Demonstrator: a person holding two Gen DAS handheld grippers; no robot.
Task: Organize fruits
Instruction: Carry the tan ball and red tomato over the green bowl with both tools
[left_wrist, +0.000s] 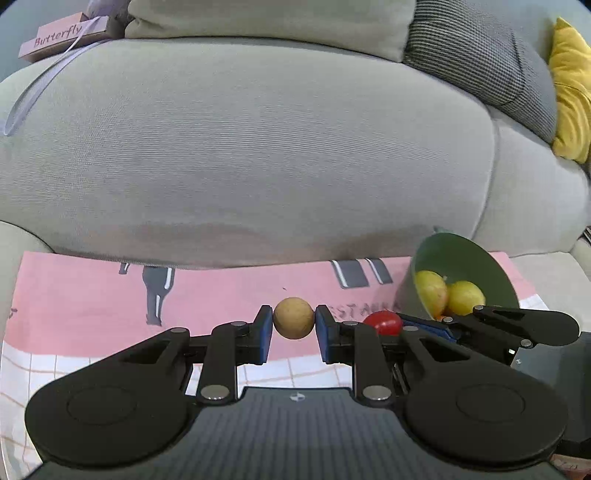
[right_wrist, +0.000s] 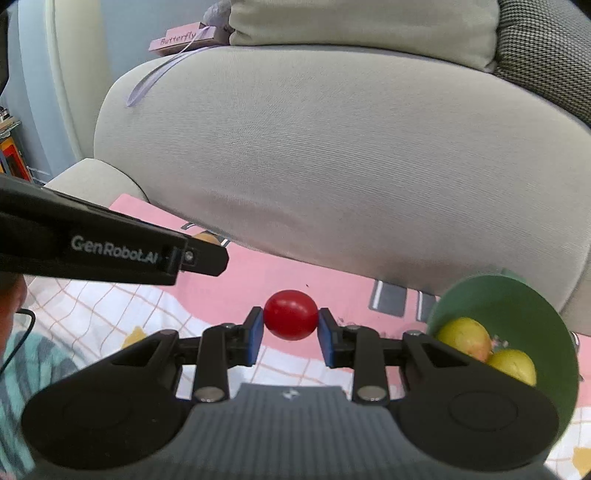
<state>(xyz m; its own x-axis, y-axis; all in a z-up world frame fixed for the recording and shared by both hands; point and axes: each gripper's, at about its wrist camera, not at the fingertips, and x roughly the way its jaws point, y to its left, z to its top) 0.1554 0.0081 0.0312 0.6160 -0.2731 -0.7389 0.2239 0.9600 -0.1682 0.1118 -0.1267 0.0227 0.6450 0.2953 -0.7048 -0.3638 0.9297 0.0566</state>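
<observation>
My left gripper (left_wrist: 294, 320) is shut on a small tan round fruit (left_wrist: 294, 317), held above the pink cloth (left_wrist: 92, 295). My right gripper (right_wrist: 291, 322) is shut on a small red round fruit (right_wrist: 291, 319); that red fruit (left_wrist: 383, 322) and the right gripper also show at the right of the left wrist view. A green bowl (right_wrist: 524, 310) stands at the lower right with two yellow-green fruits (right_wrist: 466, 338) in it. In the left wrist view the bowl (left_wrist: 461, 254) and its yellow-green fruits (left_wrist: 430, 288) lie just beyond the right gripper. The left gripper's black body (right_wrist: 110, 247) crosses the left of the right wrist view.
A grey sofa seat cushion (left_wrist: 258, 147) bulges right behind the cloth. On it lie a pink "Butterfly" box (left_wrist: 62, 35) with a lilac ribbon, grey pillows (left_wrist: 480, 55) and a yellow cushion (left_wrist: 570, 92). A white checked cloth (right_wrist: 110, 317) covers the near surface.
</observation>
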